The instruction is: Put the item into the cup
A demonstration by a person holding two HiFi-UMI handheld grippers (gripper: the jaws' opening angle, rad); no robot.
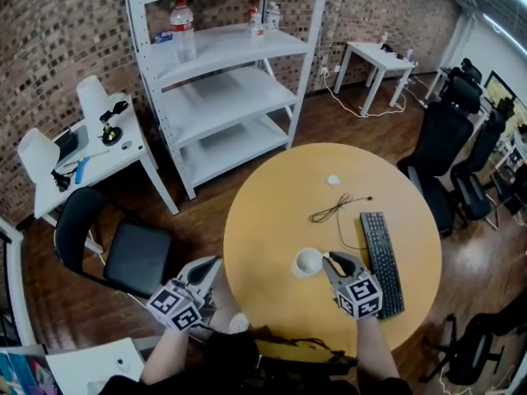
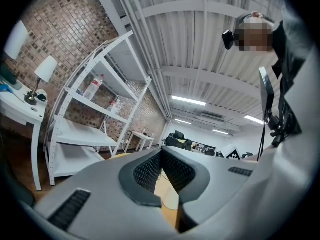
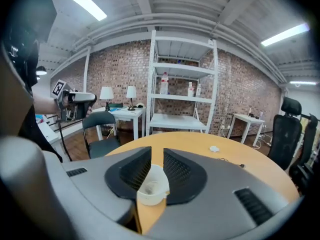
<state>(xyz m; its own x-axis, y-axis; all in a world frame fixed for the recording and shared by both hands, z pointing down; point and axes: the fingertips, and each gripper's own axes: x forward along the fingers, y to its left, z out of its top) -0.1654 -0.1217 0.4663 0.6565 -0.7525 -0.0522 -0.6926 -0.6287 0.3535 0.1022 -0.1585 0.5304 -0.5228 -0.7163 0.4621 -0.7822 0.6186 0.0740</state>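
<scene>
A white cup (image 1: 308, 262) stands on the round wooden table (image 1: 272, 220), near its front edge. My right gripper (image 1: 333, 259) hovers right beside the cup, tips at its rim. In the right gripper view the cup (image 3: 152, 186) shows just below the right gripper (image 3: 157, 153), whose jaws stand apart with nothing pressed between the pads. Something small and pale lies inside the cup, too blurred to name. My left gripper (image 1: 205, 271) is held off the table's left edge, empty. In its own view the left gripper (image 2: 161, 156) has its tips together.
A black keyboard (image 1: 381, 262) lies just right of the right gripper. A black cable (image 1: 333, 208) and a small white object (image 1: 333, 180) lie farther back on the table. A white shelf unit (image 1: 222, 81) stands behind, a black chair (image 1: 123, 249) at the left.
</scene>
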